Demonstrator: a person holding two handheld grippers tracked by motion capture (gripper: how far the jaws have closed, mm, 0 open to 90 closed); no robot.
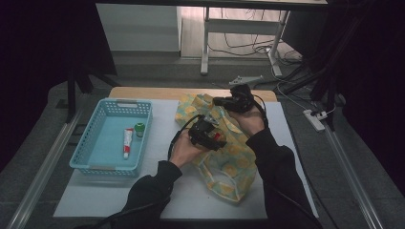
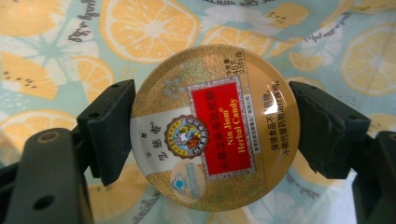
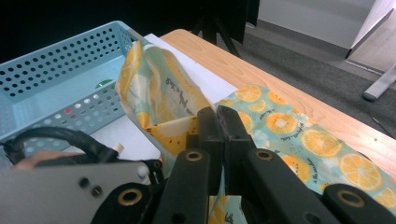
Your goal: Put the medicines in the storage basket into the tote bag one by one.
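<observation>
Person's sleeves enter from the near edge of the table in the high view. The left gripper hangs over the middle of the bag, a cloth bag printed with orange slices that lies on the white mat. Its jaws clasp a round tin by opposite edges; in the left gripper view the pads press against the tin's rim on both sides, the lid faces the camera, and the bag's fabric lies behind it. The lid is gold with a red label reading "Nin Jiom Herbal Candy".

Beyond it, the right gripper sits at the bag's far end. In the right gripper view its jaws are pressed together on a fold of the bag's edge, and the cloth rises from the mat at the pinch into an upright flap.

To the left, well apart from the bag, a light-blue perforated basket stands on the mat. It holds a white tube with a red end and, just beside it, a small green-capped item near the far right corner.

The far strip of the table is bare wood.
</observation>
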